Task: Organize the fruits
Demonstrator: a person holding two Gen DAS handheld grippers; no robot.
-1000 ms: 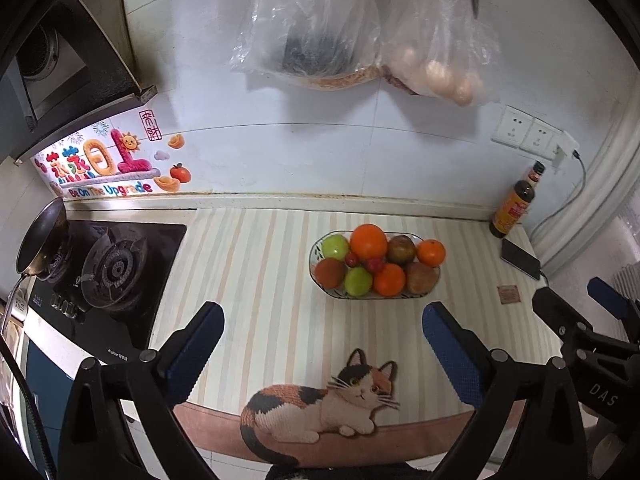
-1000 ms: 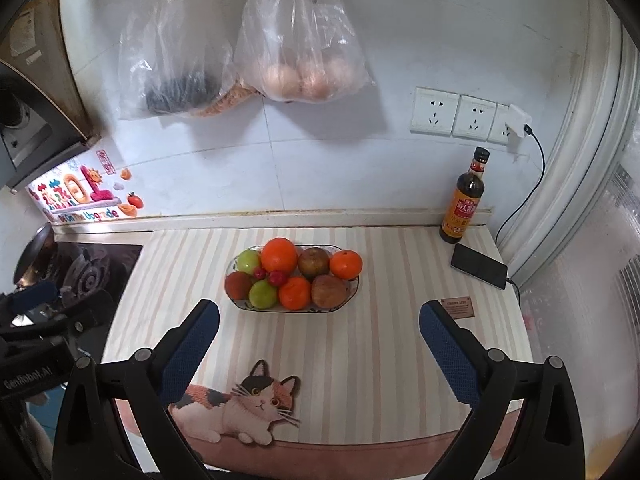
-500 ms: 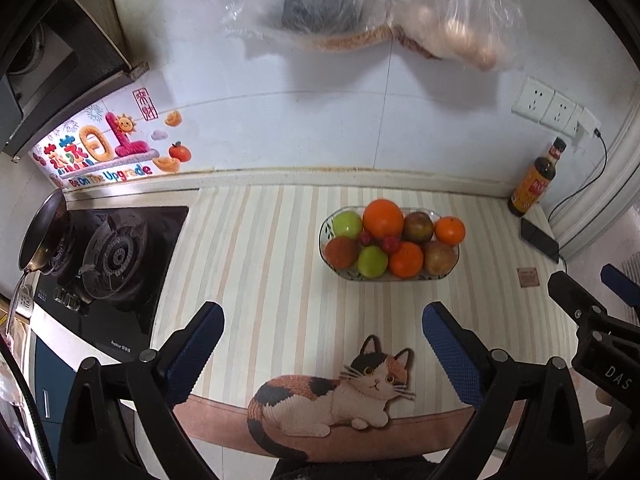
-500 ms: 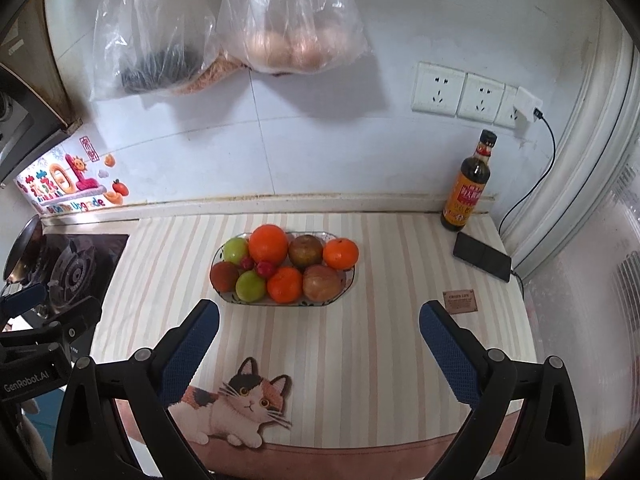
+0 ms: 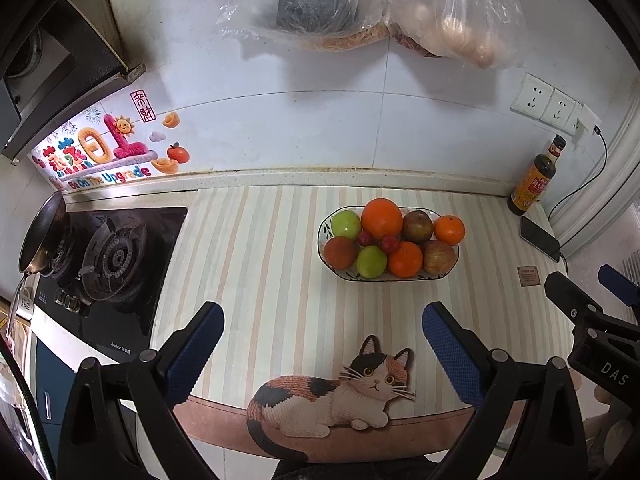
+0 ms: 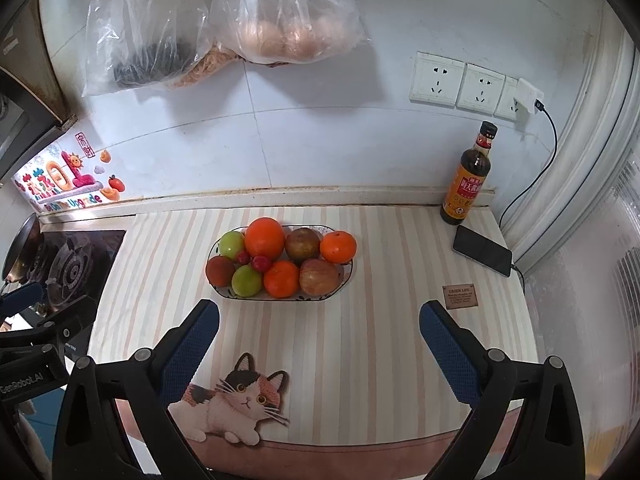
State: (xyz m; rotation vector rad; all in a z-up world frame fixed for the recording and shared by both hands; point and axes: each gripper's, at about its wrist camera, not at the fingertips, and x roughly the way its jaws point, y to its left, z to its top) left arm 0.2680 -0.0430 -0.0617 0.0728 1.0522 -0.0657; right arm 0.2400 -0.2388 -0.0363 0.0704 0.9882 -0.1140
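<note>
The fruit bowl (image 6: 280, 263) is seen at twelve o'clock, nearer the right gripper (image 6: 319, 330); both grippers are held wide open, empty.

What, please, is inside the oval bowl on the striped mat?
The oval bowl holds three oranges, the largest at the back, two green apples, three reddish-brown fruits and two small red ones. The fruit covers the bowl's floor.
</note>
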